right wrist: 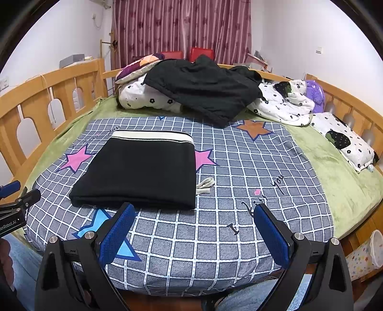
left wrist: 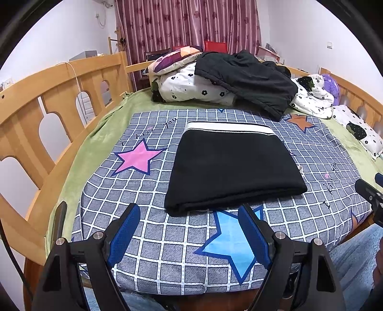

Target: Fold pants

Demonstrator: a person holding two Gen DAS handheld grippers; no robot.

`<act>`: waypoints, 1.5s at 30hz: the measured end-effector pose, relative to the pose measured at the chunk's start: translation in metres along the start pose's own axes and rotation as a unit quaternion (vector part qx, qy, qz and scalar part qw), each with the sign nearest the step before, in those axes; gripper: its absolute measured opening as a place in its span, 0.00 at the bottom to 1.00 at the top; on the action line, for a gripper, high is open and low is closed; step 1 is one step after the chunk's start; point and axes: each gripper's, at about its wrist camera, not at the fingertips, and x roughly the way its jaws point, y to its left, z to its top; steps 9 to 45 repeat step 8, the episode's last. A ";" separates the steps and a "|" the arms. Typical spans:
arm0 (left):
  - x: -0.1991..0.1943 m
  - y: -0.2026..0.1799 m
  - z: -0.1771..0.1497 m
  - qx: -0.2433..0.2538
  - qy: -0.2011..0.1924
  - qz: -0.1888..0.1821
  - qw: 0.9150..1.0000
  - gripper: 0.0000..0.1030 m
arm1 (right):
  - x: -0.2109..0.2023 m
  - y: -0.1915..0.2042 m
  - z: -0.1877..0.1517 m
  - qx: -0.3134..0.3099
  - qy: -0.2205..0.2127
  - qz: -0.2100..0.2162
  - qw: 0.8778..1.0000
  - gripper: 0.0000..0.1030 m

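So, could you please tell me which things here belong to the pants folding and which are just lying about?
Job: folded black pants, left gripper, right gripper.
Lying about: dark jacket, floral quilt, purple plush toy, pillow.

My grippers' pads (left wrist: 124,233) are bright blue on black frames. The folded pants (left wrist: 229,167) are plain black with a white waistband; the sheet (right wrist: 215,239) under them is grey-blue, gridded in white, with pink, blue and orange-brown stars. Beyond: green blanket (right wrist: 335,172), white quilt (left wrist: 189,88) dotted with black flowers, maroon striped curtain (left wrist: 186,21).
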 end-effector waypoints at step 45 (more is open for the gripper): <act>-0.006 -0.004 0.000 -0.001 -0.004 -0.002 1.000 0.80 | -0.007 0.001 0.002 0.004 -0.004 -0.001 1.000 0.95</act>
